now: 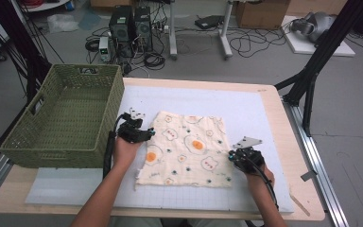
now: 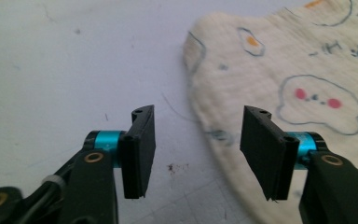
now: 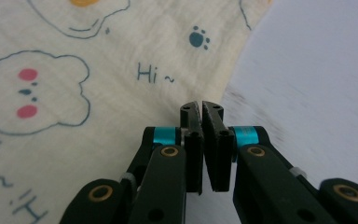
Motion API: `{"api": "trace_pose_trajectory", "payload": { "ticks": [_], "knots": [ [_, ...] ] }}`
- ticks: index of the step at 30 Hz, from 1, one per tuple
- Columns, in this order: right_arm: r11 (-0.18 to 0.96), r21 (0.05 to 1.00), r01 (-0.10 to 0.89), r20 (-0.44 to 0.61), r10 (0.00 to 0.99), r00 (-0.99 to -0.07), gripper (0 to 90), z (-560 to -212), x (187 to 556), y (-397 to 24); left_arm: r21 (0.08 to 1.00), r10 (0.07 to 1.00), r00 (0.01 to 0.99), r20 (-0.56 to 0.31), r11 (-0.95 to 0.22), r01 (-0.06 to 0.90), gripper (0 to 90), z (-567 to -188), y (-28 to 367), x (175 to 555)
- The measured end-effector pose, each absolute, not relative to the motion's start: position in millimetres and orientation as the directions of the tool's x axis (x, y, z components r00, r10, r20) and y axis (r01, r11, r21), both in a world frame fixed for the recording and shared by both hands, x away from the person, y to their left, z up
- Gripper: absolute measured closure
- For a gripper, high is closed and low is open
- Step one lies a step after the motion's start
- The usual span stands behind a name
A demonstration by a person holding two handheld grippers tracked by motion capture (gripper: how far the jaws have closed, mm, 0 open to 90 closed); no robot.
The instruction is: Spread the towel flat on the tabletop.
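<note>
A cream cloth (image 1: pixel 186 149) printed with fried eggs and bears lies flat on the white mat (image 1: pixel 250 101). My left gripper (image 1: pixel 144 134) is at the cloth's left edge, open. In the left gripper view its jaws (image 2: pixel 198 112) straddle the hem of the cloth (image 2: pixel 307 70), one over the fabric and one over bare mat, with no pad pressing on it. My right gripper (image 1: pixel 234 153) is at the cloth's right edge. In the right gripper view its jaws (image 3: pixel 201 105) are pressed together at the hem of the cloth (image 3: pixel 98 70), pinching it.
A green woven basket (image 1: pixel 52 142) stands on the table's left side, close to my left hand. The wooden table edge (image 1: pixel 307 189) runs down the right. Computers and cables sit on the floor behind the table.
</note>
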State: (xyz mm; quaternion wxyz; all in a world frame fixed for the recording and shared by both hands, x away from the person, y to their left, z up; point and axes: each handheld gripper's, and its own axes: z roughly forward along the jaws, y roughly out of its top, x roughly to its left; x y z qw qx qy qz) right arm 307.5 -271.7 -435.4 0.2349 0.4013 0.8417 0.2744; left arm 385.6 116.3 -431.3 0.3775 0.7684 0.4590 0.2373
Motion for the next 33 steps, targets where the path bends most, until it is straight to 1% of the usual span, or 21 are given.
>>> {"api": "trace_pose_trajectory", "payload": {
  "ticks": [1, 4, 5, 7, 8, 9, 10, 11, 12, 13, 14, 15, 16, 18, 20, 24, 26, 29, 31, 32, 33],
  "knots": [
    [0.522, 0.644, 0.559, -0.183, 0.815, -0.55, 87.2, -435, 306, -277, 0.798, 0.885, 0.466, 0.018, -0.294, 0.526, 47.6, -431, 116, 386],
    [0.488, 0.657, 0.575, -0.144, 0.829, -0.54, 85.7, -435, 305, -286, 0.793, 0.873, 0.488, 0.007, -0.303, 0.529, 48.4, -435, 115, 382],
    [0.462, 0.678, 0.572, -0.091, 0.825, -0.558, 80.8, -436, 303, -289, 0.788, 0.868, 0.496, -0.001, -0.305, 0.535, 50.2, -438, 114, 382],
    [0.459, 0.686, 0.564, -0.098, 0.827, -0.554, 75.5, -435, 303, -290, 0.781, 0.862, 0.507, -0.004, -0.314, 0.54, 50.5, -442, 111, 384],
    [0.459, 0.686, 0.564, -0.098, 0.827, -0.554, 75.5, -435, 303, -290, 0.784, 0.866, 0.499, -0.005, -0.306, 0.539, 50.5, -443, 111, 385],
    [0.435, 0.704, 0.561, -0.085, 0.836, -0.542, 66.9, -434, 302, -292, 0.788, 0.87, 0.494, -0.013, -0.295, 0.54, 52.0, -444, 110, 386],
    [0.427, 0.712, 0.557, -0.083, 0.839, -0.538, 64.0, -433, 302, -292, 0.794, 0.871, 0.49, -0.028, -0.279, 0.54, 53.9, -446, 109, 388],
    [0.427, 0.712, 0.557, -0.083, 0.839, -0.538, 64.0, -433, 302, -292, 0.794, 0.871, 0.49, -0.028, -0.279, 0.54, 56.8, -446, 109, 388],
    [0.407, 0.733, 0.545, -0.072, 0.843, -0.533, 59.1, -432, 302, -294, 0.794, 0.87, 0.491, -0.032, -0.276, 0.541, 63.2, -447, 108, 389],
    [0.399, 0.739, 0.543, -0.067, 0.845, -0.53, 57.9, -432, 302, -294, 0.798, 0.869, 0.495, -0.027, -0.279, 0.534, 68.9, -448, 107, 390],
    [0.399, 0.739, 0.543, -0.067, 0.845, -0.53, 57.9, -432, 302, -294, 0.801, 0.868, 0.496, -0.027, -0.278, 0.53, 68.9, -450, 106, 392],
    [0.401, 0.74, 0.539, -0.07, 0.844, -0.532, 57.0, -433, 302, -292, 0.8, 0.866, 0.5, -0.018, -0.288, 0.527, 73.6, -451, 104, 392],
    [0.404, 0.741, 0.537, -0.072, 0.842, -0.535, 56.7, -433, 303, -292, 0.794, 0.852, 0.523, 0.019, -0.331, 0.51, 77.3, -449, 100, 391],
    [0.405, 0.739, 0.538, -0.069, 0.84, -0.538, 56.6, -434, 303, -291, 0.788, 0.84, 0.54, 0.054, -0.368, 0.494, 86.8, -448, 97, 390],
    [0.397, 0.743, 0.539, -0.058, 0.84, -0.539, 56.7, -434, 303, -291, 0.774, 0.827, 0.551, 0.113, -0.421, 0.474, 89.1, -447, 93, 389],
    [0.376, 0.755, 0.538, -0.035, 0.842, -0.539, 56.7, -432, 301, -293, 0.769, 0.884, 0.446, 0.14, -0.38, 0.514, 89.5, -446, 108, 393],
    [0.364, 0.759, 0.539, -0.025, 0.844, -0.535, 56.7, -432, 301, -293, 0.77, 0.891, 0.432, 0.137, -0.37, 0.519, 89.4, -446, 112, 394],
    [0.36, 0.759, 0.542, -0.017, 0.843, -0.537, 56.3, -433, 302, -293, 0.784, 0.9, 0.426, 0.092, -0.329, 0.526, 88.0, -444, 118, 393],
    [0.36, 0.757, 0.545, -0.008, 0.839, -0.543, 56.2, -434, 302, -291, 0.791, 0.904, 0.425, 0.046, -0.292, 0.537, 66.4, -443, 120, 392],
    [0.365, 0.755, 0.545, -0.004, 0.833, -0.553, 56.4, -436, 302, -288, 0.798, 0.897, 0.44, 0.033, -0.289, 0.528, 59.9, -442, 120, 390],
    [0.365, 0.755, 0.545, -0.004, 0.833, -0.553, 56.4, -436, 302, -288, 0.803, 0.894, 0.448, 0.031, -0.289, 0.522, 59.9, -442, 120, 388]
  ]
}}
